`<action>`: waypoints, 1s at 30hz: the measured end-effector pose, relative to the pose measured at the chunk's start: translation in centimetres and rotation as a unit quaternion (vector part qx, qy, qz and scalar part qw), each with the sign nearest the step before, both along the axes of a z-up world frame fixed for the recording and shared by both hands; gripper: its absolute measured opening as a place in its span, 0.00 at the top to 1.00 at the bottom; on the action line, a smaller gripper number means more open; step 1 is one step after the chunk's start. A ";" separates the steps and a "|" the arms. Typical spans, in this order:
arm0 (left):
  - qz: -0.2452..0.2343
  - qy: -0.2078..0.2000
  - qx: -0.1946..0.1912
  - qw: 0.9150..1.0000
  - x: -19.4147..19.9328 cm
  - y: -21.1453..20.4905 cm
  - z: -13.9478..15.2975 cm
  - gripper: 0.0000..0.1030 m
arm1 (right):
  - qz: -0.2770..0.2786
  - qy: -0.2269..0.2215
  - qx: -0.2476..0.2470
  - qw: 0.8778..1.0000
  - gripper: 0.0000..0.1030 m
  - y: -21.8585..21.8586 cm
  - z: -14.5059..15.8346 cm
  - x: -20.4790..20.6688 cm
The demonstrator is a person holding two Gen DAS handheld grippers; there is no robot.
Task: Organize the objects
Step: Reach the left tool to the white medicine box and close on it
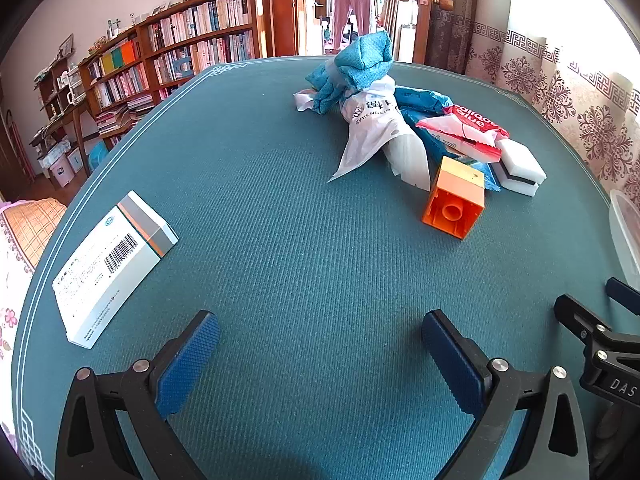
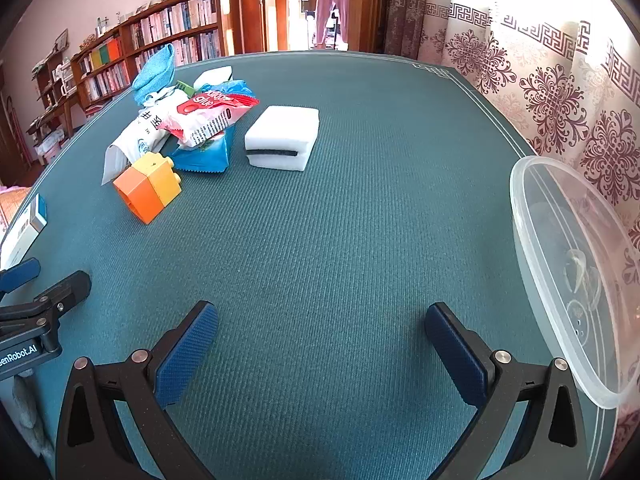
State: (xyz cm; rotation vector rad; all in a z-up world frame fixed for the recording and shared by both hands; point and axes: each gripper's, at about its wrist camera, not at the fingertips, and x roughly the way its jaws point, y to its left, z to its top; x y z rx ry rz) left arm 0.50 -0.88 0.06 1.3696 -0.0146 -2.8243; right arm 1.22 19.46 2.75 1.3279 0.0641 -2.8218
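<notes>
A pile lies on the green table mat [image 1: 300, 240]: a blue cloth [image 1: 356, 64], a white plastic bag [image 1: 372, 128], a red and white glue packet [image 1: 468, 128], a blue packet [image 2: 208, 152], a white sponge [image 2: 284, 136] and an orange and yellow toy block [image 1: 454, 202]. The block also shows in the right wrist view [image 2: 150, 192]. A white medicine box [image 1: 112, 264] lies apart at the left. My left gripper [image 1: 320, 344] is open and empty, low over the mat. My right gripper [image 2: 322, 340] is open and empty, beside a clear plastic container [image 2: 568, 272].
The clear container stands at the table's right edge by a patterned curtain [image 2: 560, 92]. Bookshelves [image 1: 180, 52] and a doorway lie beyond the far edge. Each gripper shows at the edge of the other's view.
</notes>
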 end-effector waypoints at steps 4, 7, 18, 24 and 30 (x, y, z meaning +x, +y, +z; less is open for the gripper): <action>-0.004 0.001 0.003 1.000 0.1 0.1 0.0 0.00 | 0.000 0.000 0.000 1.000 0.00 0.1 0.0 0.1; -0.025 0.007 0.022 0.999 0.3 0.3 0.5 0.00 | 0.000 0.000 -0.001 1.000 0.00 0.2 0.0 0.0; -0.036 0.093 -0.028 0.995 2.1 -2.6 4.1 0.00 | 0.000 0.000 0.000 1.000 0.00 0.0 0.0 0.2; 0.012 0.104 -0.046 0.993 1.5 -7.4 4.6 0.00 | 0.000 0.000 0.001 1.000 0.00 0.0 0.0 0.2; 0.026 0.086 -0.069 0.994 0.5 -11.0 3.4 0.00 | 0.000 0.000 0.000 1.000 0.00 0.0 -0.1 0.2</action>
